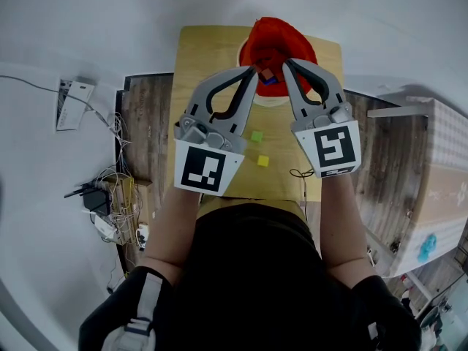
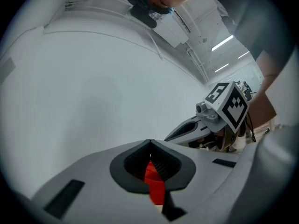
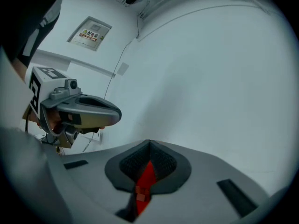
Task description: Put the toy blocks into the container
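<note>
A red container (image 1: 274, 39) with a pale rim stands at the far end of the wooden table (image 1: 197, 57). Inside it lie a blue and an orange block (image 1: 269, 77). A green block (image 1: 257, 135) and a yellow block (image 1: 262, 161) lie on the table between my hands. My left gripper (image 1: 253, 69) (image 2: 149, 143) is shut and its tip hovers at the container's near rim. My right gripper (image 1: 286, 62) (image 3: 149, 143) is also shut, just beside it over the container. Only red shows through the slit behind each pair of jaws. I see no block held.
A thin black cable (image 1: 300, 174) lies on the table by my right hand. Left of the table, a tangle of cables and a power strip (image 1: 102, 196) sit on the floor. A large cardboard box (image 1: 431, 181) stands to the right.
</note>
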Motion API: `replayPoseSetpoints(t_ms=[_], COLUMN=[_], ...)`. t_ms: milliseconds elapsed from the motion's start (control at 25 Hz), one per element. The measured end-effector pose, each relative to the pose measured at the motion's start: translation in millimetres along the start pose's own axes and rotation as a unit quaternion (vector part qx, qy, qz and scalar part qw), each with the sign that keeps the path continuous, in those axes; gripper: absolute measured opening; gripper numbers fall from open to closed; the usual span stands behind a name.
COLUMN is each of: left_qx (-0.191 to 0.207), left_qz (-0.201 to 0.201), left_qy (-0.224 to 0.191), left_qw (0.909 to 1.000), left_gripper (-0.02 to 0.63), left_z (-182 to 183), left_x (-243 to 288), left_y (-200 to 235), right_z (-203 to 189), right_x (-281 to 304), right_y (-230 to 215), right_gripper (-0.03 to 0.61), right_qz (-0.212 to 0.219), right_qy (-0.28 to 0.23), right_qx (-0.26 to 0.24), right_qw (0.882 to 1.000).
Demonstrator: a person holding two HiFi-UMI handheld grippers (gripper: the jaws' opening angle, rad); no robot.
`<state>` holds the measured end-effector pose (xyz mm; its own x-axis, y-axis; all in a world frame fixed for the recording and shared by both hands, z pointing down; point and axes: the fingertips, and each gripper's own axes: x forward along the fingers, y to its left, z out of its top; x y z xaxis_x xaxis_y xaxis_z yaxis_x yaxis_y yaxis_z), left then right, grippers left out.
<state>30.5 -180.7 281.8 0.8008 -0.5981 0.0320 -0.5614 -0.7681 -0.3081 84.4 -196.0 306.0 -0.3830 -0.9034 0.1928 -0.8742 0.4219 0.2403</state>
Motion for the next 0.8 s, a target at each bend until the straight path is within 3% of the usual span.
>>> replayPoseSetpoints(t_ms=[360, 600, 800], left_qx=[0.017, 0.020, 0.007], left_qz=[-0.041, -0.074, -0.101], left_qy=[-0.035, -0.052, -0.055], left_qw=[0.9984, 0.9957, 0.9934], left_gripper=[0.009, 0.009, 0.009], left_z=[21, 24, 18], left_x=[-35, -54, -64], left_y=[7, 0, -14], right_z=[64, 69, 60], right_x=[-36, -65, -77], right_y=[40, 77, 92], right_gripper=[0.029, 0.028, 0.029], right_qz=[-0.050, -0.065, -0.070], right_qy=[-0.065, -0.105, -0.100], right_qx=[-0.039, -0.018, -0.006], right_qw=[0.996, 0.992, 0.992])
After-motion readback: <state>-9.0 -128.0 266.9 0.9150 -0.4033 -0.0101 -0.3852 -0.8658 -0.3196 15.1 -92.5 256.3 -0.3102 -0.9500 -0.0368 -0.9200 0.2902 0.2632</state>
